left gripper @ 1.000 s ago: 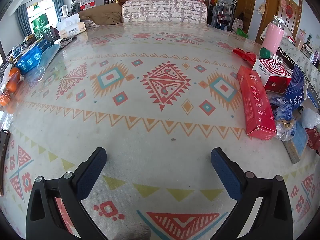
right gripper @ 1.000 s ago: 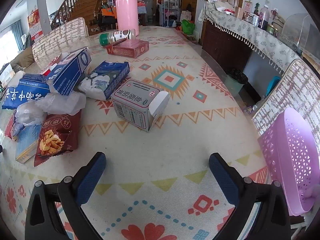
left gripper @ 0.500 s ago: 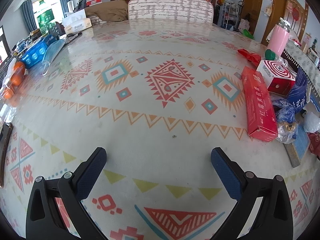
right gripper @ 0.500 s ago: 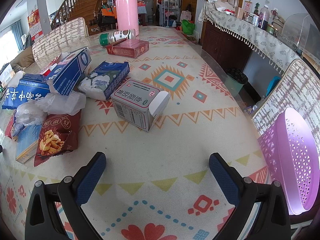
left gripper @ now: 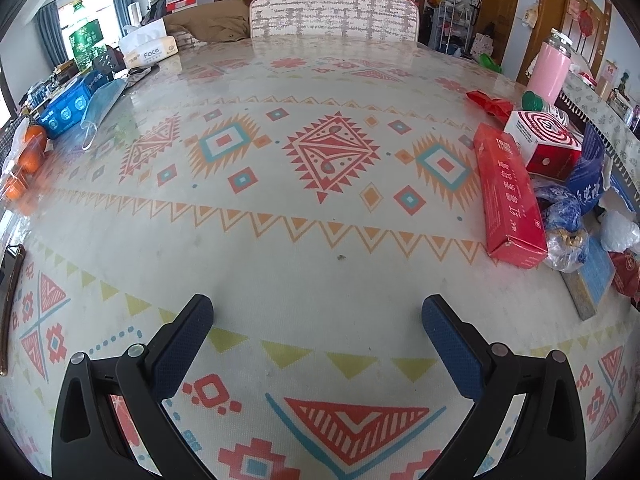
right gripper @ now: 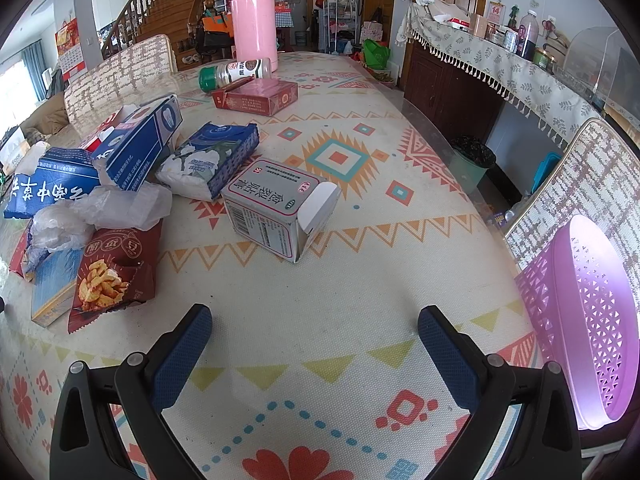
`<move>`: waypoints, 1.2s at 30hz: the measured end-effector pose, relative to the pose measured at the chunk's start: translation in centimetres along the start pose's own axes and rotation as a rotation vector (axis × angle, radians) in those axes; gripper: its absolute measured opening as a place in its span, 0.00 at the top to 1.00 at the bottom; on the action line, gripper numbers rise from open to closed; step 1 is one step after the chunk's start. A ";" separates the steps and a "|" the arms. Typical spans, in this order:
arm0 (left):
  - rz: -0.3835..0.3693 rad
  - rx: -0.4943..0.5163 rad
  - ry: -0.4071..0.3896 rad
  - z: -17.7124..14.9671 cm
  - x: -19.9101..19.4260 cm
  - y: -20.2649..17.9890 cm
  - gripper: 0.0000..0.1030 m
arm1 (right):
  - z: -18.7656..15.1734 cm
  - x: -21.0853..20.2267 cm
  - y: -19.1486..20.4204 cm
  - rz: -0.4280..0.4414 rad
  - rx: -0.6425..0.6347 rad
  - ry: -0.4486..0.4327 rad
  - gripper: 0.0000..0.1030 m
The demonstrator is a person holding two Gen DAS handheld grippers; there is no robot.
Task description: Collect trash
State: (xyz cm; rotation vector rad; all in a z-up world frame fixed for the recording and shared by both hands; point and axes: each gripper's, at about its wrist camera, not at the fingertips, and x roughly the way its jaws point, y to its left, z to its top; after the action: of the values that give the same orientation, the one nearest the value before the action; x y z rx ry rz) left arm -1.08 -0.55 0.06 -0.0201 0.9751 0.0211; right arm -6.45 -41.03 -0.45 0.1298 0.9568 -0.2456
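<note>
Trash lies in a pile on the patterned tablecloth. In the right wrist view a grey carton with an open flap (right gripper: 276,208) sits just ahead of my right gripper (right gripper: 314,330), which is open and empty. Left of it lie a dark red snack bag (right gripper: 114,274), crumpled clear plastic (right gripper: 116,210), a blue tissue pack (right gripper: 212,160) and blue boxes (right gripper: 136,144). A purple perforated basket (right gripper: 584,320) hangs at the table's right edge. My left gripper (left gripper: 316,318) is open over bare cloth; a long red box (left gripper: 508,196) lies to its right.
A pink thermos (right gripper: 254,24), a green-capped bottle (right gripper: 236,74) and a red flat box (right gripper: 256,98) stand farther back. At the left in the left wrist view are a tissue box (left gripper: 148,50), a blue box with a face mask (left gripper: 100,106) and oranges (left gripper: 30,152). Chairs flank the table.
The left wrist view has shifted slightly rightward and back across the cloth. The right gripper and the trash pile have barely moved. Both grippers stay open.
</note>
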 end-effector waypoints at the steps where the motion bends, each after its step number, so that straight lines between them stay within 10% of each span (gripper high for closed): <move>1: -0.005 0.005 0.000 -0.1 -0.1 0.0 0.00 | 0.1 0.0 0.0 0.004 -0.002 0.011 0.00; 19: -0.034 0.006 -0.276 -6.7 -14.3 -1.5 0.00 | -7.5 -6.2 -0.3 0.088 -0.014 0.034 0.01; 31: 0.064 0.067 -0.381 -10.2 -20.1 -3.2 0.00 | -13.2 -15.7 -1.4 0.360 0.132 -0.336 0.01; 36: 0.113 0.084 -0.357 -10.9 -19.9 -3.7 0.00 | -13.7 -16.6 -0.6 0.278 0.090 -0.350 0.01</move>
State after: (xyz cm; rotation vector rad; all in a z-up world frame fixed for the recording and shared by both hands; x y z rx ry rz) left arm -21.18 -4.72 10.47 0.1131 0.6186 0.0844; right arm -26.65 -36.15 5.33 0.2899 0.5717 -0.0508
